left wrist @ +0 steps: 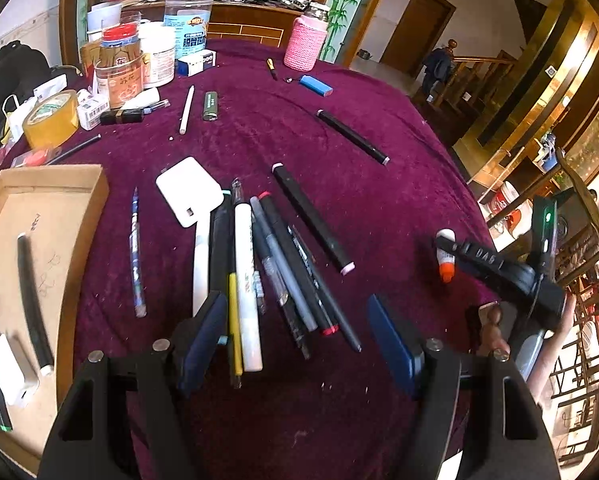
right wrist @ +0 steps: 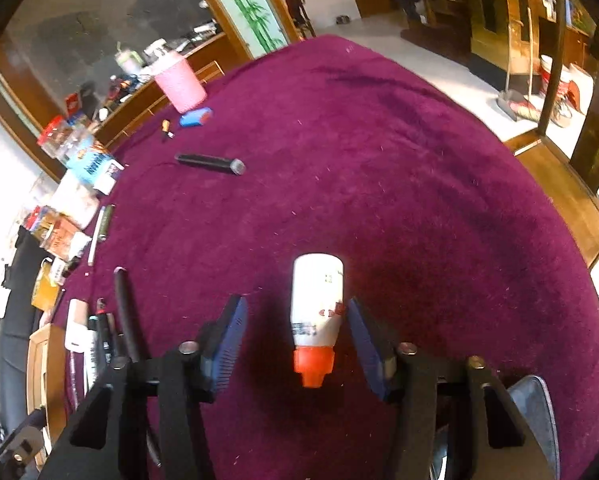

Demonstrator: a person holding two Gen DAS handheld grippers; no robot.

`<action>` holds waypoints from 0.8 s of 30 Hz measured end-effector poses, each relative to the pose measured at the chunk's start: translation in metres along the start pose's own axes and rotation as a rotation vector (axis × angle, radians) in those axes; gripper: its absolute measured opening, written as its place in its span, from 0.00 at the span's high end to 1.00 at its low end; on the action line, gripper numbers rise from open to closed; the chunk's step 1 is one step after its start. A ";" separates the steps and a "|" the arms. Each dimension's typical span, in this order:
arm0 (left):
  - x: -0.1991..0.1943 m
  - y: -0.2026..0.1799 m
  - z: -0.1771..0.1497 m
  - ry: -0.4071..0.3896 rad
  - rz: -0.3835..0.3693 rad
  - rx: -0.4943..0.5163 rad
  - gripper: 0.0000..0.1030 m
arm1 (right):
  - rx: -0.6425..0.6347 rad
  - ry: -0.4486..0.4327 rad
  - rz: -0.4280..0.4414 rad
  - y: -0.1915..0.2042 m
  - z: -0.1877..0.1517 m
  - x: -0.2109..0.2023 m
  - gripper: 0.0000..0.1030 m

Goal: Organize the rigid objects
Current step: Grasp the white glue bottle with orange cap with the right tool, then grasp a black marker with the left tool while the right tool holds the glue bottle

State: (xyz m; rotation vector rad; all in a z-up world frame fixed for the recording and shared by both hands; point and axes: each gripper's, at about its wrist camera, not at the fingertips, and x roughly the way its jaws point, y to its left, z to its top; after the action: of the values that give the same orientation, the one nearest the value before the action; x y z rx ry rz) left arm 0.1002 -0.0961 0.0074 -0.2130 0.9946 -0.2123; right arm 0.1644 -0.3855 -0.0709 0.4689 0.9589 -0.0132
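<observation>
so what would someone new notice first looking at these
Probably the heap of pens and markers on the purple tablecloth, just ahead of the open left gripper. Next, the white bottle with an orange cap lying between the open right gripper's fingers.

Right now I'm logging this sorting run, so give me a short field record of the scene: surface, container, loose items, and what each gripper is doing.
surface: purple tablecloth
container: cardboard box, at left, already holding markers and a white charger
loose pile: pens and markers, between the left gripper fingers' line of sight
left gripper: open, empty
right gripper: right gripper open, straddling a white bottle with orange cap
bottle state: lying on the cloth
</observation>
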 end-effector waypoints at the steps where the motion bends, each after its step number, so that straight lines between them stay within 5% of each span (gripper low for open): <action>1: 0.002 -0.001 0.003 0.000 -0.006 -0.002 0.30 | 0.006 0.009 -0.004 -0.001 0.000 0.004 0.61; 3: 0.010 -0.005 0.009 0.015 -0.011 -0.006 0.30 | -0.001 0.005 -0.030 0.001 0.000 0.007 0.71; 10: 0.052 -0.023 0.037 0.072 -0.029 -0.003 0.32 | -0.049 -0.017 0.006 0.011 -0.007 0.009 0.72; 14: 0.095 -0.031 0.056 0.131 0.017 -0.002 0.48 | -0.097 -0.001 0.055 0.022 -0.013 0.011 0.72; 24: 0.153 -0.041 0.071 0.206 0.116 -0.028 0.63 | -0.104 0.015 0.086 0.026 -0.012 0.014 0.71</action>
State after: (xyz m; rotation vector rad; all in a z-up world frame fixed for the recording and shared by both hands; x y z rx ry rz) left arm 0.2378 -0.1710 -0.0666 -0.1607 1.2110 -0.1161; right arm 0.1683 -0.3548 -0.0779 0.4143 0.9485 0.1171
